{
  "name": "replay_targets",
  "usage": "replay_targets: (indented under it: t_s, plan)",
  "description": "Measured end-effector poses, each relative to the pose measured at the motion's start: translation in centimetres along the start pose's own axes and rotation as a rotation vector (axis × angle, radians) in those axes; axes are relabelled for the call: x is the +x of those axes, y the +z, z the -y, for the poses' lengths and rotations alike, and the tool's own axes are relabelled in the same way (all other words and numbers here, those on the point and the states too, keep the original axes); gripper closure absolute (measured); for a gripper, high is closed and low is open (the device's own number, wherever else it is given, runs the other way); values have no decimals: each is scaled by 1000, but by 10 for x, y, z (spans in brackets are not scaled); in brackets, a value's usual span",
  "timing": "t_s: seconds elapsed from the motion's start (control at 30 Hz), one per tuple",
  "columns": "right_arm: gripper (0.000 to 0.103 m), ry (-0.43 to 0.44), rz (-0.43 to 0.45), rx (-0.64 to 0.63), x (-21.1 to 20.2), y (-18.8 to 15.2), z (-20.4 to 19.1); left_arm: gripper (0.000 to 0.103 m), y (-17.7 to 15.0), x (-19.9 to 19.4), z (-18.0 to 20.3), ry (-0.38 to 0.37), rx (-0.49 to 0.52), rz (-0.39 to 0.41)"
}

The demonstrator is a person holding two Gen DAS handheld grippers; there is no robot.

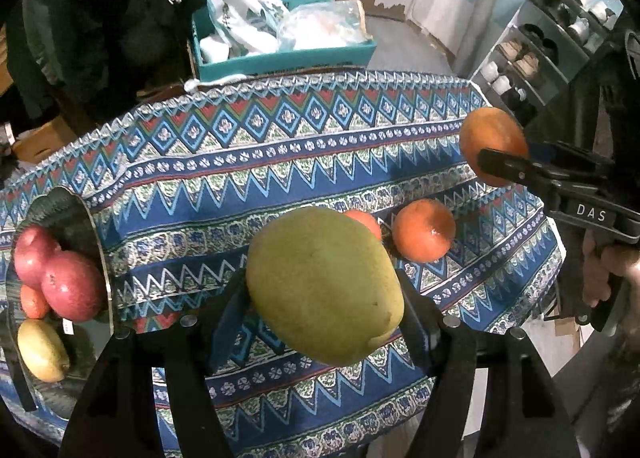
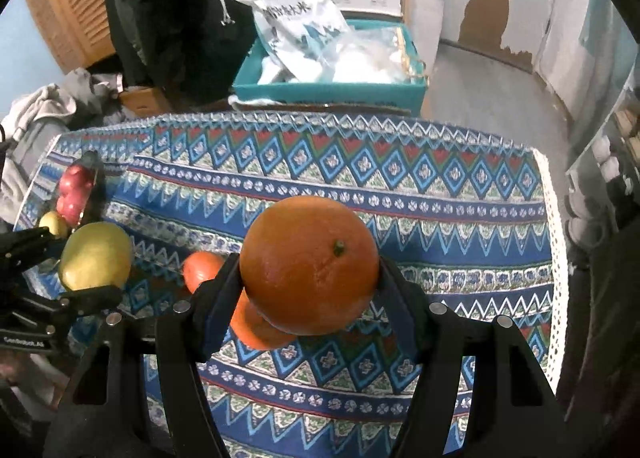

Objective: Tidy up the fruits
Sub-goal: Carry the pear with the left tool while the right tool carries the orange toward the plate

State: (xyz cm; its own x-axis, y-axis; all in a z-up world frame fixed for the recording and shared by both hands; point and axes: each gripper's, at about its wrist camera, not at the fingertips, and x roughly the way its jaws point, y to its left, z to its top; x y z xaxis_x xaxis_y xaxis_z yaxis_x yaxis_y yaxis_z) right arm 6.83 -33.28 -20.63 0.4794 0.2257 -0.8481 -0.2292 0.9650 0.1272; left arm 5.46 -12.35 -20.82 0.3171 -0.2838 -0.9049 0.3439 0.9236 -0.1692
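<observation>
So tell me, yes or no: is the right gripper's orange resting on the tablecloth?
No: the right gripper holds the orange clear above the tablecloth.

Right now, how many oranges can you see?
4: one orange in the right gripper, two on the tablecloth, one small one in the bowl at the left edge. More may hide in the bowl.

Left gripper (image 1: 324,298) and right gripper (image 2: 310,282), jaws clamped, tilted downward.
</observation>
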Motion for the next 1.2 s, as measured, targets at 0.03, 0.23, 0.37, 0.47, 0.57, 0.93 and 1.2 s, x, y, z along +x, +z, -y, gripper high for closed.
replay_targets:
  t_s: [0.03, 0.23, 0.37, 0.47, 0.57, 0.93, 1.2]
  plan:
    - [36, 1, 6, -3, -2, 1, -2, 32, 0, -3, 0, 0, 0, 4]
    - [36, 21, 37, -11, -15, 10, -15, 32, -1, -24, -4, -1, -2, 44]
    - [36, 36, 61, -20, -24, 18, -25, 32, -3, -39, -9, 7, 0, 72]
    - [36, 49, 77, -34, -30, 22, -34, 32, -5, -49, -15, 11, -6, 90]
    - [36, 63, 86, -51, -35, 27, -46, 32, -6, -58, -23, 11, -20, 103]
    - [36, 119, 111, -124, -42, 47, -97, 32, -14, -80, -64, 48, -83, 155]
    - [36, 156, 100, -169, -34, 61, -136, 32, -26, -95, -97, 68, -140, 182]
